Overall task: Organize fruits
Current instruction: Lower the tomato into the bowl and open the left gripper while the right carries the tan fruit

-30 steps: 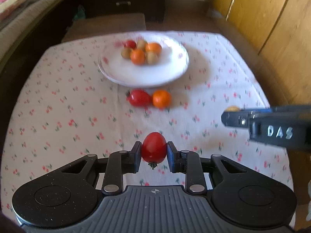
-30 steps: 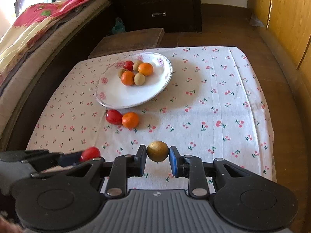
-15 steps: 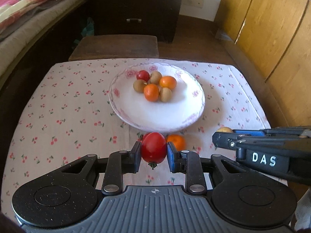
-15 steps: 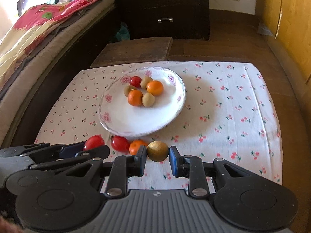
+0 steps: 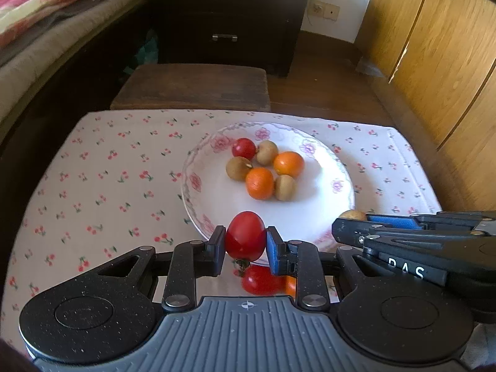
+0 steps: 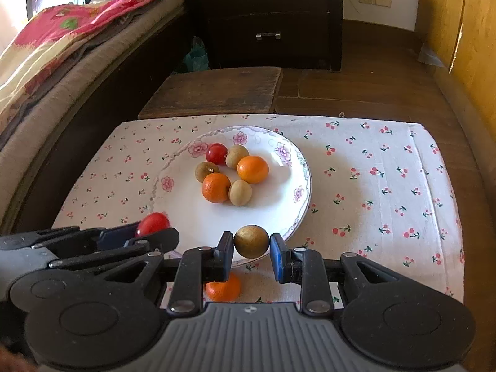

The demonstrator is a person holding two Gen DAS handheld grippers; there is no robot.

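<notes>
My left gripper (image 5: pixel 245 244) is shut on a red tomato (image 5: pixel 245 236) and holds it over the near rim of the white flowered plate (image 5: pixel 322 217). My right gripper (image 6: pixel 251 246) is shut on a brown round fruit (image 6: pixel 251 241) at the plate's (image 6: pixel 192 217) near right rim. The plate holds a small tomato (image 5: pixel 244 148), two oranges (image 5: pixel 259 183) and three brown fruits (image 5: pixel 238 168). Another tomato (image 5: pixel 260 280) and an orange (image 6: pixel 223 288) lie on the cloth below the grippers. Each gripper shows from the side in the other's view.
The plate rests on a white cherry-print cloth (image 6: pixel 372 186). A dark wooden stool (image 6: pixel 217 90) stands behind the table, a bed (image 6: pixel 62 52) on the left, dark drawers (image 6: pixel 266 15) at the back and wooden cabinets (image 5: pixel 434 62) on the right.
Both grippers have moved forward with their fruits, from over the bare cloth to the plate's near rim. The loose tomato and orange now lie beneath the grippers.
</notes>
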